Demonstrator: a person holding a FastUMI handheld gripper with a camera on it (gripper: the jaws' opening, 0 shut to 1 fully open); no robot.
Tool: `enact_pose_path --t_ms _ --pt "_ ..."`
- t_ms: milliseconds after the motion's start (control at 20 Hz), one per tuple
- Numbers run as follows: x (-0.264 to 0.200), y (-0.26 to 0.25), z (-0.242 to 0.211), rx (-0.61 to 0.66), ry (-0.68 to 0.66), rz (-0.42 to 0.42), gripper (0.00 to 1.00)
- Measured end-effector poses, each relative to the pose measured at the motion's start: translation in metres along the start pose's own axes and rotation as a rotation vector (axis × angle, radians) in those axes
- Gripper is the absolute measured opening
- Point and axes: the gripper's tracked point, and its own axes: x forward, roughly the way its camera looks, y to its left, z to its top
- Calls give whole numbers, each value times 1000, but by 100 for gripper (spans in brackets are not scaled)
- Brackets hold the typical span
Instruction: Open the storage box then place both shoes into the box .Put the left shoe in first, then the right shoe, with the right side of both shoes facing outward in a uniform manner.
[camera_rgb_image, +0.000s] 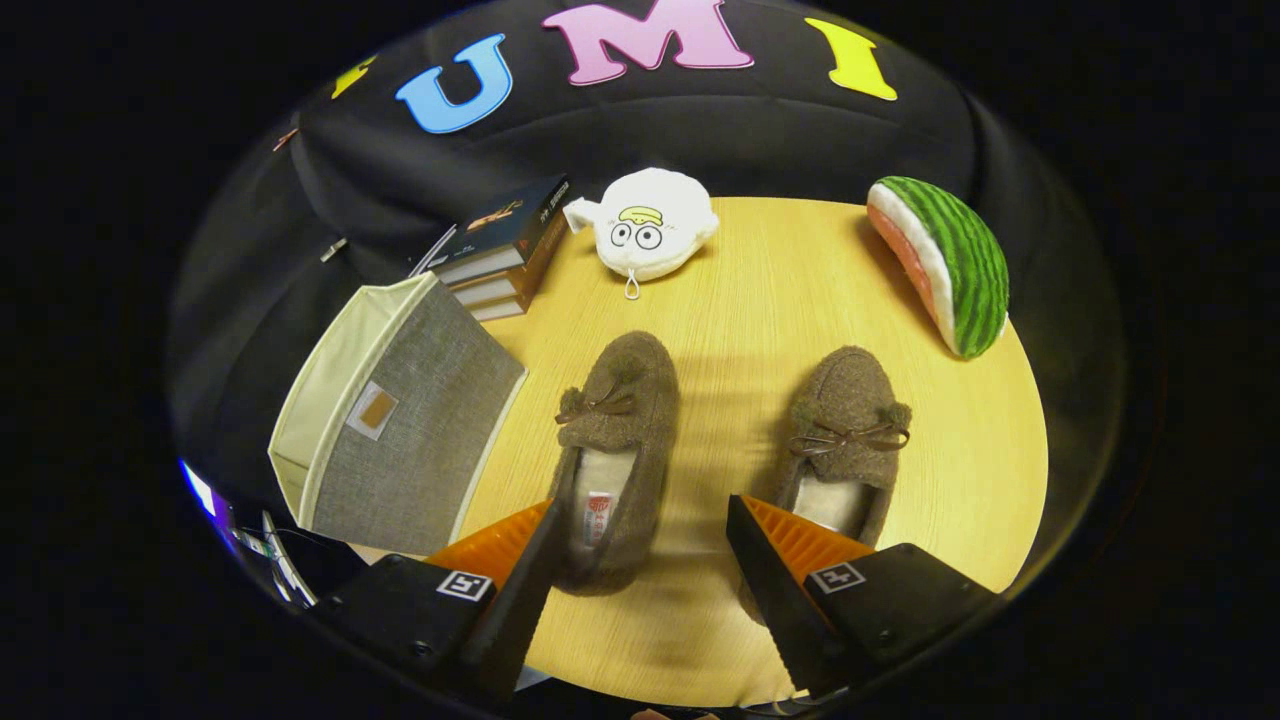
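Two brown fuzzy slippers with small bows lie on the round wooden table (760, 290), toes pointing away from me. The left shoe (618, 440) lies just ahead of my left finger, its heel reaching in between the fingers. The right shoe (845, 430) lies ahead of my right finger, which covers its heel. The grey fabric storage box (420, 430) with a cream lining stands to the left of the shoes at the table's edge, its lid raised and the cream inside showing. My gripper (640, 560) hovers above the table, open, with nothing held.
A stack of books (505, 250) sits beyond the box. A white plush toy (650, 225) lies at the table's far side, and a watermelon-slice plush (945, 265) rests at the far right. Bare table lies between the two shoes.
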Motion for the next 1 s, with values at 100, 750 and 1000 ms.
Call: enact_pose_path --t_ms 100,750,1000 --pt "18 3 3 -20 3 4 98" --pt "76 6 -24 -51 141 34 34" --pt "77 -1 -22 100 168 78 7"
